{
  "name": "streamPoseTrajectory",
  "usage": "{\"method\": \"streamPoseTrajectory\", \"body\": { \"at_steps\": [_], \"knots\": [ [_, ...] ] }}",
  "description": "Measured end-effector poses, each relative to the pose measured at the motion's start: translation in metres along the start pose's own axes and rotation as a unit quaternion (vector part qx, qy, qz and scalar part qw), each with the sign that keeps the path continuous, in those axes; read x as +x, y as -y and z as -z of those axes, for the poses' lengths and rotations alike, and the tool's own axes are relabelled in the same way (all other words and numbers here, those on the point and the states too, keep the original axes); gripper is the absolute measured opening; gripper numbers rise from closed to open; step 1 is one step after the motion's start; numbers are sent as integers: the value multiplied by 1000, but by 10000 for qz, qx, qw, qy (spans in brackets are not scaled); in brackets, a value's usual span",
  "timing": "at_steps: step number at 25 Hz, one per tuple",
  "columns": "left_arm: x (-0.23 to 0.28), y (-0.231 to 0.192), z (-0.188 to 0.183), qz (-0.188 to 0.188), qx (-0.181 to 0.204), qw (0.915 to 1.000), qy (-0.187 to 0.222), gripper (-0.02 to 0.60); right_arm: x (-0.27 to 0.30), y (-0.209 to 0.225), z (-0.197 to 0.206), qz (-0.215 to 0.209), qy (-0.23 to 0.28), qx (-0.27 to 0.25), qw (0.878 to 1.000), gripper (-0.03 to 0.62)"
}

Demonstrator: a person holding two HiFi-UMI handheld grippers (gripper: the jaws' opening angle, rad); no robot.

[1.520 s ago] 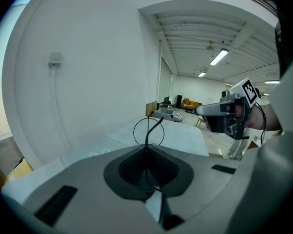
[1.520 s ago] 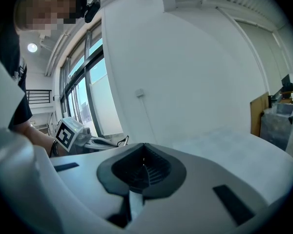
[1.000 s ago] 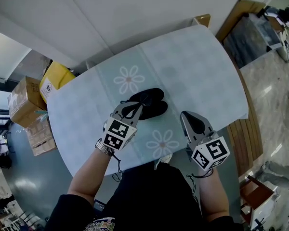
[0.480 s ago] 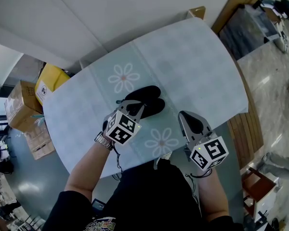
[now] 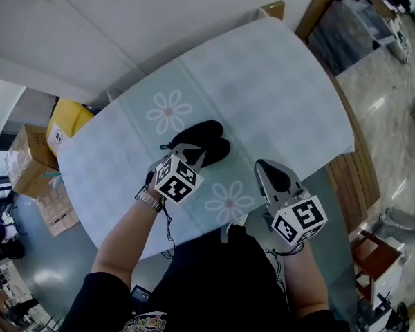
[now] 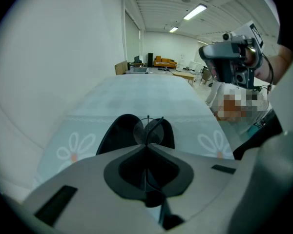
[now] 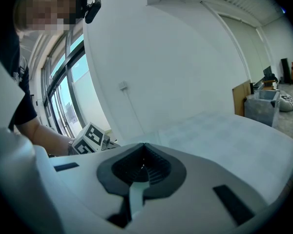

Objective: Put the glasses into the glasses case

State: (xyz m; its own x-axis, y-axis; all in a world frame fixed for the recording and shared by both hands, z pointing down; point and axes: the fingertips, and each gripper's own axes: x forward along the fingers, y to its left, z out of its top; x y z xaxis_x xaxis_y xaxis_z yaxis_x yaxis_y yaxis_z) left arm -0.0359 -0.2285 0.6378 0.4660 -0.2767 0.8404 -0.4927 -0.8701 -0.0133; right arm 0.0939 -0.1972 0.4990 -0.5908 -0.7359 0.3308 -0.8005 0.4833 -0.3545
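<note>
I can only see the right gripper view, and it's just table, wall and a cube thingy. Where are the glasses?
Observer: The left gripper has them. Its jaws are shut on the thin frame of the glasses.
Operator: Is the case close?
Observer: Yes. The black glasses case lies on the table right ahead of that gripper, and it looks open.
Operator: So are they in?
Observer: Not that I can see. In the left gripper view the glasses are held up in front of the case.
</note>
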Motion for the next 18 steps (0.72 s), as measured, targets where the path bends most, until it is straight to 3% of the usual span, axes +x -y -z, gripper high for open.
{"method": "streamPoseTrajectory", "body": {
  "at_steps": [18],
  "knots": [
    [21,8,10,317,281,9971,-628,31,-3,7,6,41,-4,154,9999,23]
  ]
}}
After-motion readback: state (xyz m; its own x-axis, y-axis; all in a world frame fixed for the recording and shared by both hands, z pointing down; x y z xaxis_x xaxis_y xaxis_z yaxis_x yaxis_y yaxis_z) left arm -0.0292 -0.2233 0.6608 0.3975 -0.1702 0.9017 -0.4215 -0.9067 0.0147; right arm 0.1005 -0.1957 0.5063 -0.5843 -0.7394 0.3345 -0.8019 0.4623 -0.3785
